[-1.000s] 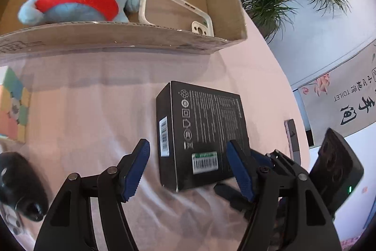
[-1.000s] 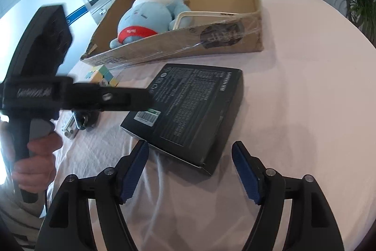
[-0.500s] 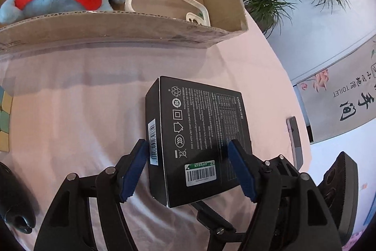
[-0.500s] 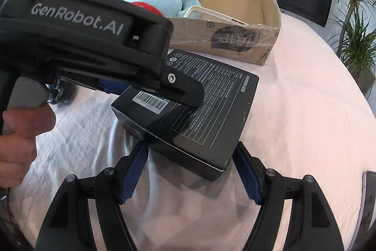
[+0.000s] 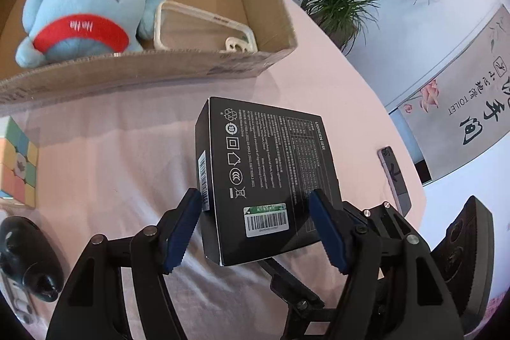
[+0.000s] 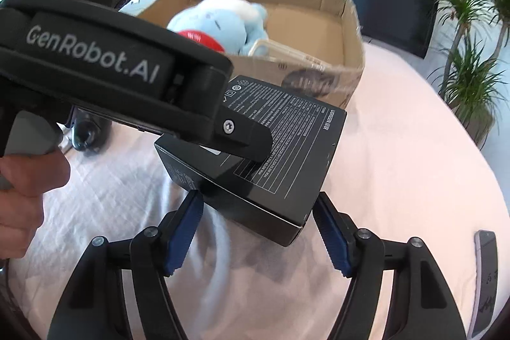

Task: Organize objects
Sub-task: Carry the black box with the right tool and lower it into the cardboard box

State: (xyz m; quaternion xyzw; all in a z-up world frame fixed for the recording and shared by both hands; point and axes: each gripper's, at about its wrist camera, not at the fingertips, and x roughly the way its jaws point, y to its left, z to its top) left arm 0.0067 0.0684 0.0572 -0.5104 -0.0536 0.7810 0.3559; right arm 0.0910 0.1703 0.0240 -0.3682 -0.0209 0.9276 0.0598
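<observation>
Two hand-held grippers are on one black box (image 5: 271, 177), which looks tilted with its near end raised off the surface (image 5: 111, 168), just short of the carton (image 5: 153, 69). Left hand-held gripper (image 5: 255, 231) straddles the box's near end, a blue pad against each long side; judged a firm hold. Right hand-held gripper (image 6: 258, 236) brackets the adjacent corner of the same box; its jaws have just been closing, the box between them, and both pads appear to touch the box edges, though blur leaves the pressure uncertain.

Step in hand, as judged: lifting the box for transfer into the carton, which already holds a plush (image 5: 86, 15) and a phone case (image 5: 204, 27). Next move calls for raising the box clear of the carton's near wall, keeping both holds matched, then lowering it into the bare floor beyond the case.

Pose: both grippers angle downward toward the surface, the left crossing in front of the right's camera. A person's hand (image 6: 22, 196) grips the left handle. A cube (image 5: 16, 161), a mouse (image 5: 28, 257) and a phone (image 5: 395, 177) remain on the surface, well apart from the box
</observation>
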